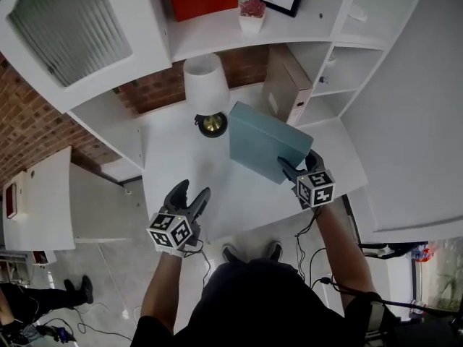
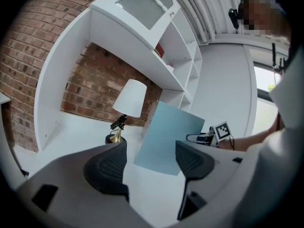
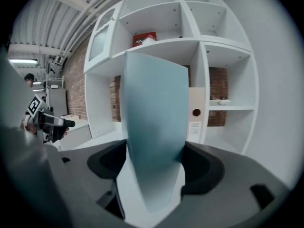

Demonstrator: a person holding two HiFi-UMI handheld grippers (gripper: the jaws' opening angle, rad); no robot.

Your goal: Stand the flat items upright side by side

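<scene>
Over the bench's (image 1: pixel 173 172) right half, the right claw (image 1: pixel 298 166) is clamped on the tilted teal box file (image 1: pixel 260 142). It is probably best stood upright, flush beside the beige box file (image 1: pixel 286 85) at the back right corner. The left claw (image 1: pixel 189 194), jaws apart and empty, could steady it.

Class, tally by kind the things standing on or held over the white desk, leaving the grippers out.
Box files: 2, the teal file and the cream file
Lamps: 1, the lamp
Total: 3
</scene>
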